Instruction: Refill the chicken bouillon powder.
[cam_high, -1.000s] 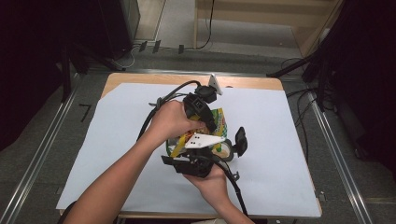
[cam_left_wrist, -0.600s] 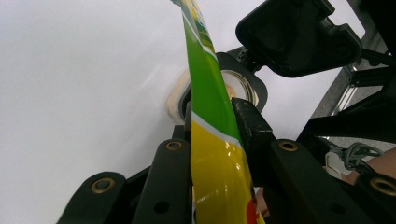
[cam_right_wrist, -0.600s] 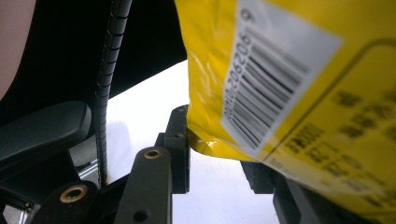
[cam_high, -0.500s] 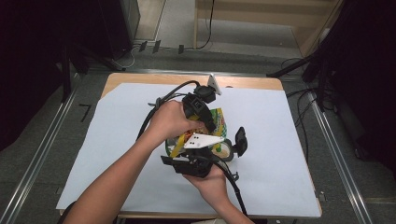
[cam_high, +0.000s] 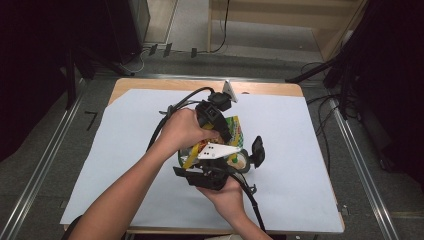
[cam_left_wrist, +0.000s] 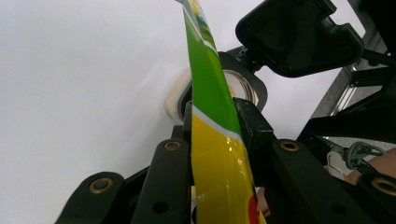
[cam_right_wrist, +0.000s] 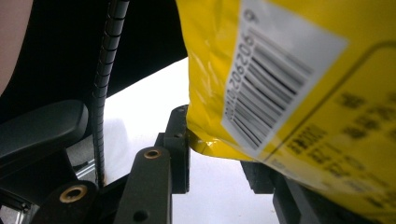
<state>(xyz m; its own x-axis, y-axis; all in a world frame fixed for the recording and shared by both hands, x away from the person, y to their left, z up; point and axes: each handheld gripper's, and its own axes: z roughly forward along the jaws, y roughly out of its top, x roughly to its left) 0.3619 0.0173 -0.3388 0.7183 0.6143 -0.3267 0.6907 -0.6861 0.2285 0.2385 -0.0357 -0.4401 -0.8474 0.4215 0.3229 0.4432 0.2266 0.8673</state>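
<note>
A: Left gripper (cam_left_wrist: 212, 135)?
B: Clamped on the edge of a yellow and green packet (cam_left_wrist: 215, 140), seam pinched between both pads.
A: Right gripper (cam_right_wrist: 215, 154)?
B: Gripping the same packet at its barcode side, corner pressed against one pad; other pad hidden behind the foil.
A: Packet's place?
B: Held above the white sheet (cam_high: 300, 130), middle of the table (cam_high: 150, 84), between both hands. Roll of tape (cam_high: 242, 160) just right of it.

One overhead camera, two riding the grippers.
High view looks down on the table (cam_high: 310, 150); both gripper views sit close against the yellow-green packet (cam_left_wrist: 210, 140), which all share.
</note>
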